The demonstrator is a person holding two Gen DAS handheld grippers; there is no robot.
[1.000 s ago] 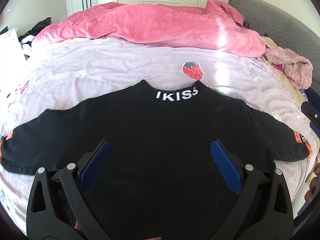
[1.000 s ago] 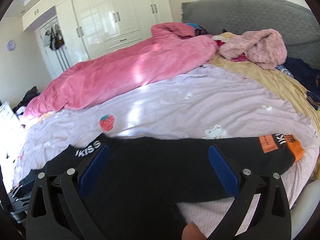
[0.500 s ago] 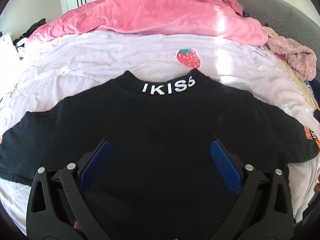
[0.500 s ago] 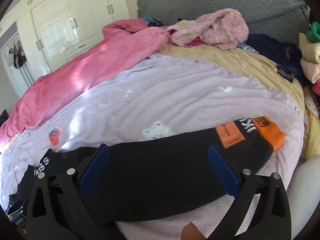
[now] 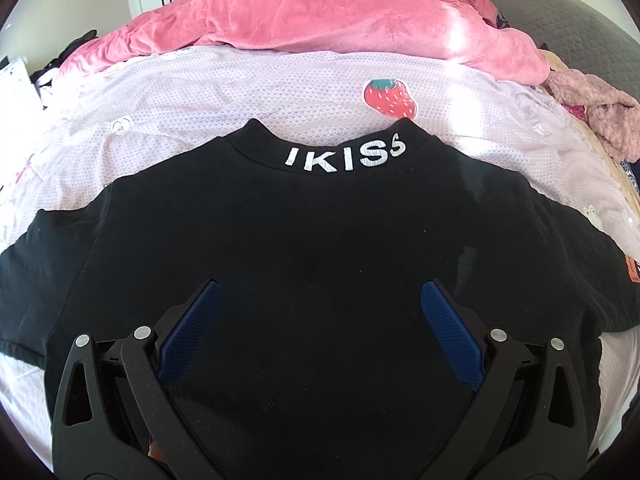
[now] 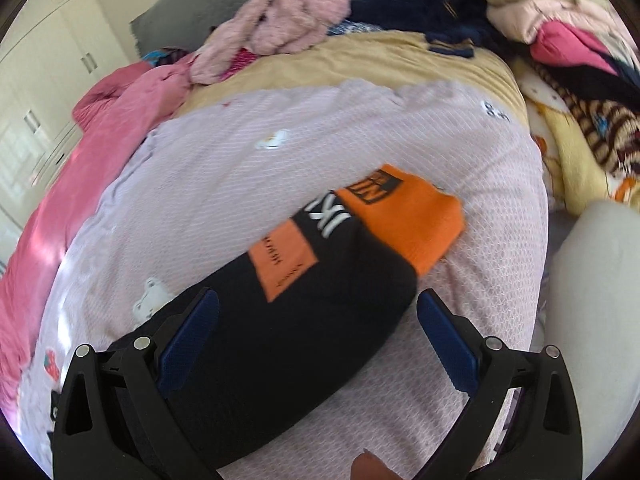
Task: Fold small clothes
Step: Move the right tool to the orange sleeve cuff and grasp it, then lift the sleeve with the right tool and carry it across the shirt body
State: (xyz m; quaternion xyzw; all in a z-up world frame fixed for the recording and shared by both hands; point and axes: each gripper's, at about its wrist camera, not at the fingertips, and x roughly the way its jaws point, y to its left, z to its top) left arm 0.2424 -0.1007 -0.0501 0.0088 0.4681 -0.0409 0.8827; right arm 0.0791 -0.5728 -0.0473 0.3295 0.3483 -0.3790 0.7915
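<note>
Hovering above the garment, both tools spread wide and holding nothing: left gripper (image 5: 316,300) poised over the lower back of the black top (image 5: 304,240), right gripper (image 6: 318,312) over the top's right sleeve (image 6: 288,320), whether touching the cloth cannot be told. Item in hand: black top, laid flat and back-side up on the lilac bedcover (image 5: 248,92), both sleeves out sideways, white lettering on the collar (image 5: 344,156) at the far edge. Sleeve detail: orange patch (image 6: 284,264), then orange cuff (image 6: 408,220) farthest out, the right view motion-blurred here. Step, by judgement: start of the fold, garment spread and no fold yet made; the sleeve looks the likely first piece. Next move calls for closing the right tool on the sleeve near the cuff and carrying it inward across the body, the left steadying the torso. Beyond: strawberry print (image 5: 390,96), pink duvet (image 5: 320,20), fluffy pink garment (image 6: 280,12), heaped clothes (image 6: 560,40). Hidden or unclear: the hem, behind the left tool's frame; the left cuff, cut off at the picture's edge; patch lettering unreadable.
</note>
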